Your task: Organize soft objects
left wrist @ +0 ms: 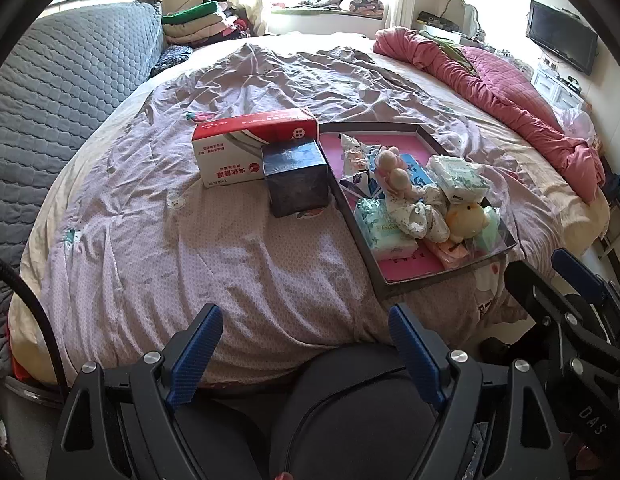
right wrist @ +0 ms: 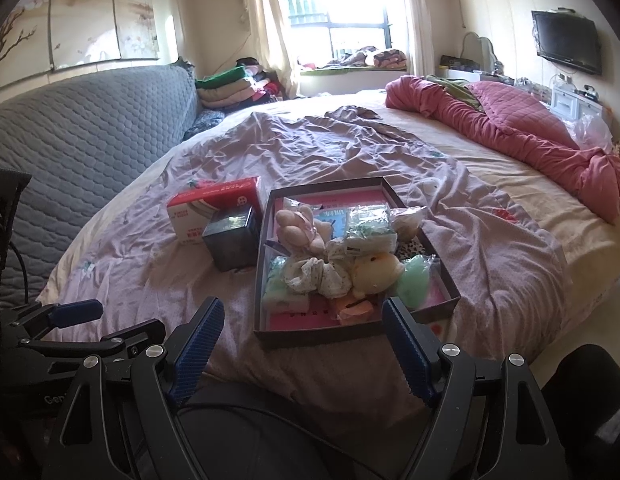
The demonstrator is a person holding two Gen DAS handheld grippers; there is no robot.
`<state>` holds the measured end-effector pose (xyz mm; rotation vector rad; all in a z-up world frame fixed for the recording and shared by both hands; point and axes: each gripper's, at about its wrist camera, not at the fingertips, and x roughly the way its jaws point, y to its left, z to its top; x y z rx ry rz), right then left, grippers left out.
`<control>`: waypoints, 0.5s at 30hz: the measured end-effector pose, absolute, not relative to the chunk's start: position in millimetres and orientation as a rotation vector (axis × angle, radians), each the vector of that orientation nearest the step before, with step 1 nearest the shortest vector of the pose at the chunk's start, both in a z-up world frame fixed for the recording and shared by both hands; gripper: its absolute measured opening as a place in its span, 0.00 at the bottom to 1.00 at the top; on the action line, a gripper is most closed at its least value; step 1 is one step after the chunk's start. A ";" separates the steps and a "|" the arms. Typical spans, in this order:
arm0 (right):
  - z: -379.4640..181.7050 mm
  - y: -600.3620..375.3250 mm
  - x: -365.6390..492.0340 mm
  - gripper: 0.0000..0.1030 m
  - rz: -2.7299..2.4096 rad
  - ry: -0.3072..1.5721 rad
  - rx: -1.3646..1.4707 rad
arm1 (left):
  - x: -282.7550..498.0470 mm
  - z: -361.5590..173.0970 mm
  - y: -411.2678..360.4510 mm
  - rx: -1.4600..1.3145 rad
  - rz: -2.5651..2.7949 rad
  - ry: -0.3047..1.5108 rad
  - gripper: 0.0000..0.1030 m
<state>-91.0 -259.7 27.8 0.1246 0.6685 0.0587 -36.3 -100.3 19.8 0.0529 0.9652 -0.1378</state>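
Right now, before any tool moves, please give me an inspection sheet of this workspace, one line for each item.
Surface: bed with a wrinkled lilac sheet.
Job's things: shallow tray with a pink floor, piled with a yellow plush toy, pink plush, floral fabric piece and wrapped tissue packs.
Clutter: red-and-white box and dark cube box, touching, left of the tray.
Grippers: left tool open, empty; right tool open, empty, at the tray's near edge.
Cables: black cable at the left edge.
Surroundings: grey quilted sofa, pink quilt, folded clothes, wall television, window.
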 end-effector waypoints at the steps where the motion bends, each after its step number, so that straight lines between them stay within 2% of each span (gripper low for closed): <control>1: 27.2 -259.8 -90.7 0.80 0.057 0.670 0.126 | -35.6 19.4 -100.4 0.052 -0.136 0.966 0.82; 15: 24.4 -261.2 -89.0 0.80 0.055 0.672 0.132 | -34.5 19.4 -97.6 0.058 -0.134 0.962 0.82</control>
